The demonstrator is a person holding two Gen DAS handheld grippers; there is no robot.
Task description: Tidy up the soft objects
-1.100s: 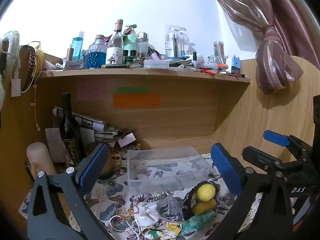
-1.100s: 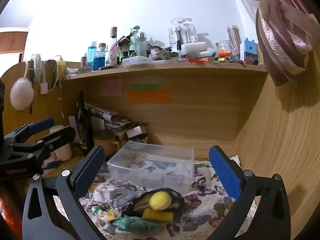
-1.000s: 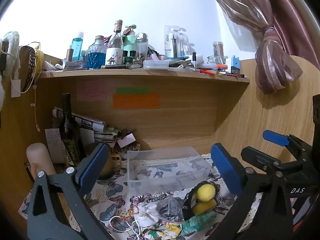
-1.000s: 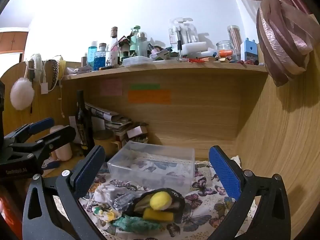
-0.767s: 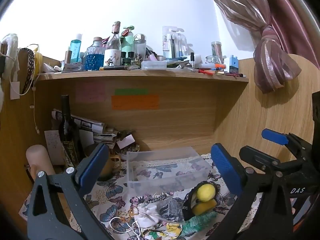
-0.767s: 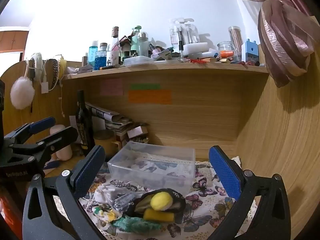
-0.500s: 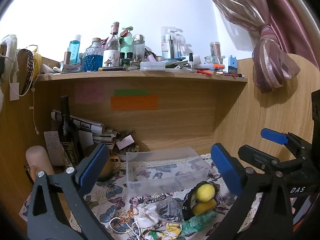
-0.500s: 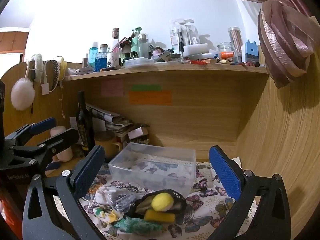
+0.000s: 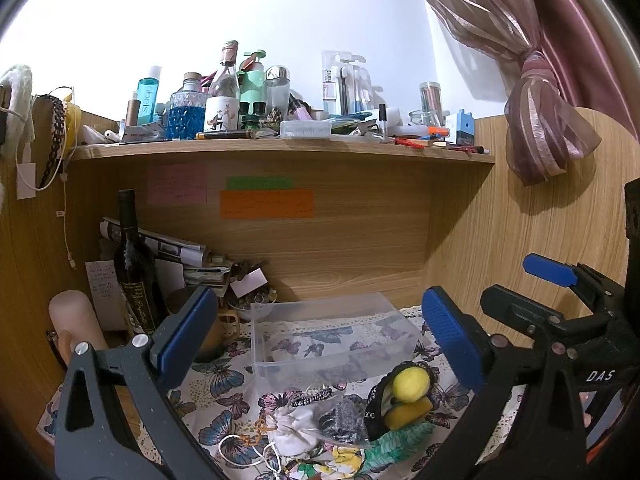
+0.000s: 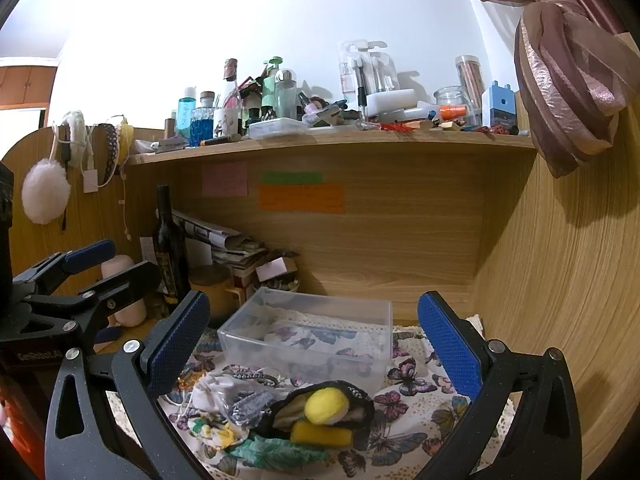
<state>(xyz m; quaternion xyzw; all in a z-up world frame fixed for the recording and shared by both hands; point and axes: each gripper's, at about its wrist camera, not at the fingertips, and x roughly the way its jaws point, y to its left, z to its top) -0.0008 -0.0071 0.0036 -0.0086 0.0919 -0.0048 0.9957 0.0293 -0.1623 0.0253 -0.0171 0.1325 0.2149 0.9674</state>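
Note:
A heap of soft things lies on the butterfly-print cloth [image 9: 224,384]: a yellow pompom [image 9: 411,376] [image 10: 326,400] in a black band, a yellow sponge [image 10: 320,436], a white pouch [image 9: 294,428], a grey knit piece [image 9: 342,420] and green fabric [image 10: 276,456]. Behind it stands an empty clear plastic box [image 9: 328,336] [image 10: 308,336]. My left gripper [image 9: 320,344] is open and empty above the heap. My right gripper [image 10: 312,348] is open and empty, also above the heap, and shows at the right of the left wrist view [image 9: 560,320].
A dark wine bottle [image 9: 134,268], a pink cylinder [image 9: 74,320], a brown mug [image 10: 212,288] and stacked papers [image 9: 188,256] crowd the back left. A wooden shelf [image 9: 280,148] overhead carries several bottles. Wooden walls close the back and right; a curtain [image 10: 568,92] hangs at the right.
Both views have shifted very slightly; the heap and box stay put. Both grippers remain open and empty.

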